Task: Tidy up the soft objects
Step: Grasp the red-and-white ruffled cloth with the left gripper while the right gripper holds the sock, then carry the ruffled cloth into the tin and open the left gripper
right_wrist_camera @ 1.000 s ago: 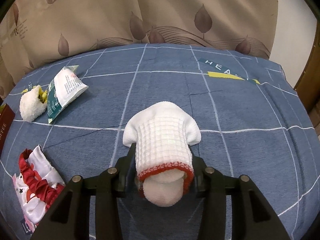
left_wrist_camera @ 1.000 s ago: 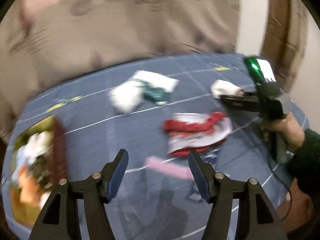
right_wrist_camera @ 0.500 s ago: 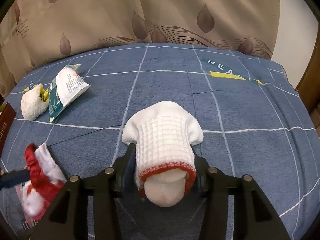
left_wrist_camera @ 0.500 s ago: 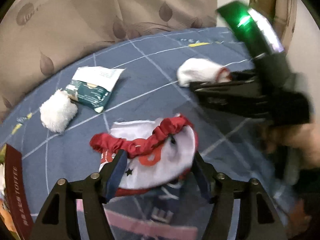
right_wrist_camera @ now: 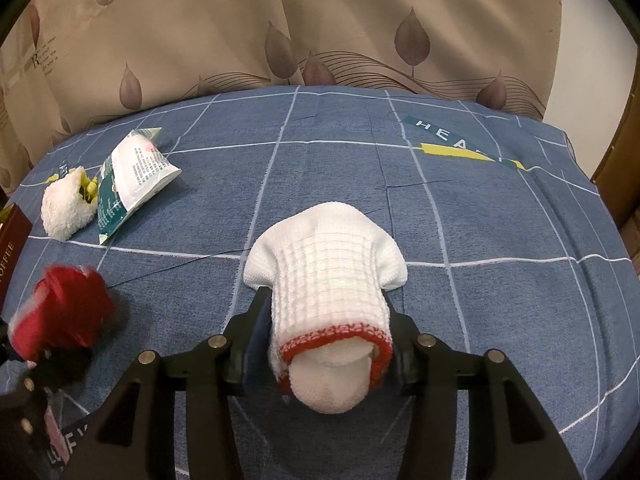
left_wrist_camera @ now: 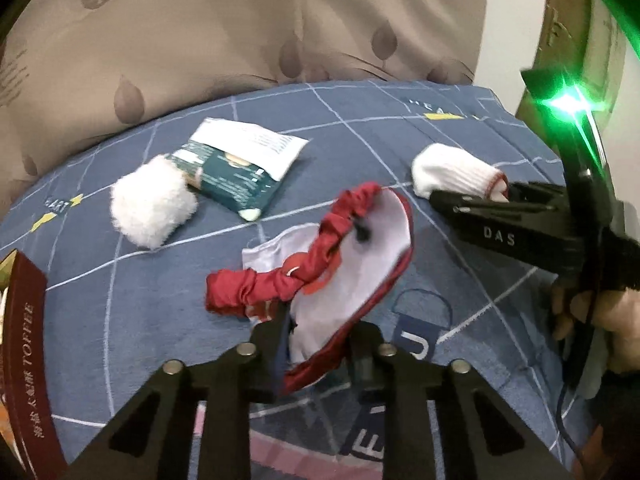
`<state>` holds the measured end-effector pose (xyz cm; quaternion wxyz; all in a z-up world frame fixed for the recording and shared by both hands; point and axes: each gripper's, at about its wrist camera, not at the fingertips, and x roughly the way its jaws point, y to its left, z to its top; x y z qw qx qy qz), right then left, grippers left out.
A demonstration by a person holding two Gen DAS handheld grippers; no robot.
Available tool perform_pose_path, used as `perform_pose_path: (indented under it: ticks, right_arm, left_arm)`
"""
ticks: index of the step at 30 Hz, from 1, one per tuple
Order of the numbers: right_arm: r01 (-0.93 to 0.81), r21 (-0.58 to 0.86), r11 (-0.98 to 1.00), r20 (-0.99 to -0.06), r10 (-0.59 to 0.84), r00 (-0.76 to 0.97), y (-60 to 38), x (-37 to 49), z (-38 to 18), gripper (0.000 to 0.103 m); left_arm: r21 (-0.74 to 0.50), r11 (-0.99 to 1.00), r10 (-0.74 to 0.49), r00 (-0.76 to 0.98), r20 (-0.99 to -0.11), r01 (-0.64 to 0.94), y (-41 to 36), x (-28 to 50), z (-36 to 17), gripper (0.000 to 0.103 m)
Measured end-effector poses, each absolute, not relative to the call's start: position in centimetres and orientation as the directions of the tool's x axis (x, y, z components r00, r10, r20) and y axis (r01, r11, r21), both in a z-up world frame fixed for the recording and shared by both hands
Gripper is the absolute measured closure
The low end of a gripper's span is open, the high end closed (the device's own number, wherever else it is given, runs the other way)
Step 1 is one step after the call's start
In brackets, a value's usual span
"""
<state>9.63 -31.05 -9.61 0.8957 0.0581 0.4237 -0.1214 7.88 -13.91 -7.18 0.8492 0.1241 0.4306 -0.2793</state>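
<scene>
Socks [right_wrist_camera: 328,280] and the red-trimmed pouch [left_wrist_camera: 344,272] left of them are limp and light, so your right gripper [right_wrist_camera: 320,344] clamps the rolled cuff while your left gripper [left_wrist_camera: 320,344] pinches the pouch's hem.

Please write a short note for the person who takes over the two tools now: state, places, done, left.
Left tool: shut on the red-and-white cloth, lifted off the blue bedspread.
Right tool: shut on the white sock, low over the bedspread.
Fluffy white ball and green packet lie at far left, touching.
Box at left edge.
Done: both pieces gripped. Left: put them away, then the ball.
</scene>
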Motion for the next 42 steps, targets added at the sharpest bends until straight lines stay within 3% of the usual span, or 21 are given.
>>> perform_pose_path:
  ticks: [26, 42]
  right_arm:
    - [0.267, 0.001, 0.964, -0.773, -0.169, 0.611, -31.0, 9.7, -9.6, 0.055]
    - [0.268, 0.0, 0.964, -0.773, -0.17, 0.612, -31.0, 9.7, -9.6, 0.055]
  left_arm:
    - [-0.077, 0.868, -0.354, 0.503, -0.789, 0.49, -8.3, 7.2, -3.6, 0.084]
    - [-0.121, 0.958, -0.258, 0.592, -0.763, 0.261, 2.2, 9.2, 0.6, 0.084]
